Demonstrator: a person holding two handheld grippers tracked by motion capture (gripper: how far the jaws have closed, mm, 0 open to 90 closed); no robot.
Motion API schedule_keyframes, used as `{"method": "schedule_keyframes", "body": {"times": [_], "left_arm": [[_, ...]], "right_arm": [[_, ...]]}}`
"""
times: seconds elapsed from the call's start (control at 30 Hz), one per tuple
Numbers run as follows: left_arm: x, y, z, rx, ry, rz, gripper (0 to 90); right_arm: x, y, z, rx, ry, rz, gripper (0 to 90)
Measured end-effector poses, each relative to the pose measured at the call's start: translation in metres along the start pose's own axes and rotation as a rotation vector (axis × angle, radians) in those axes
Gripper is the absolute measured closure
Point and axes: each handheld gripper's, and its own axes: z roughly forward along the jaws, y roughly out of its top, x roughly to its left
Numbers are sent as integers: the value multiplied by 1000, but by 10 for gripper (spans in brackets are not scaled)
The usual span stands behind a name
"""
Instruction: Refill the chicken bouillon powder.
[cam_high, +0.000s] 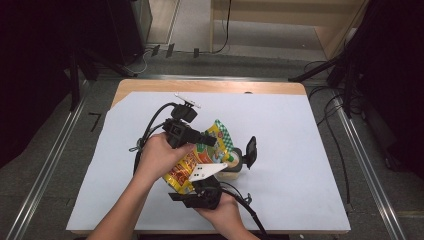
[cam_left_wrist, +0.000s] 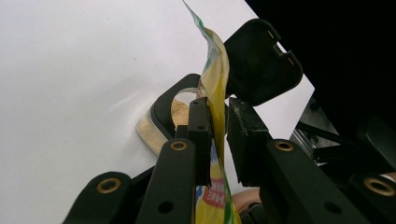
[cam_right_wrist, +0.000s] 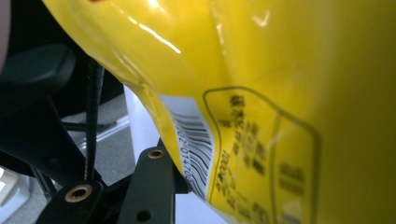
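Both of your grippers hold the yellow pouch (cam_high: 200, 157) slanting mouth-down over the open container (cam_high: 235, 165) from above, while the left gripper (cam_left_wrist: 218, 126) view shows its jaws pinching the pouch edge-on and the right gripper view shows jaws clamping its barcode end (cam_right_wrist: 191, 149), so any slackening could spill powder onto the table (cam_high: 300, 150).

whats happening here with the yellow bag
A person holds a yellow bag between two tongs over a white-covered table. The left tongs pinch the bag near its top edge; the right tongs hold its lower end. The bag's top hangs right above a small container with its black lid flipped open and a tan powder inside. It looks like the bag is being emptied into it, though no pouring stream is visible.
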Motion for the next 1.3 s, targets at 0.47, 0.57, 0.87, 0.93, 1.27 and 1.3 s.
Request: {"method": "schedule_keyframes", "body": {"times": [0.47,0.57,0.87,0.93,1.27,1.3], "left_arm": [[7,-3,11,14,-12,46,798],[10,-5,15,2,-23,54,811],[9,-8,10,-1,-56,80,895],[8,-8,5,-22,-67,90,900],[-1,-8,-22,-76,-89,115,900],[-1,-8,-24,-82,-88,112,900]], "right_arm": [[-2,-8,9,88,-59,-57,630],[-3,-10,10,97,-76,-72,620],[-3,-11,10,110,-79,-84,612],[-3,-10,9,103,-80,-85,596],[-5,-5,2,58,-118,-93,527],[-7,-4,1,53,-127,-102,521]]}}
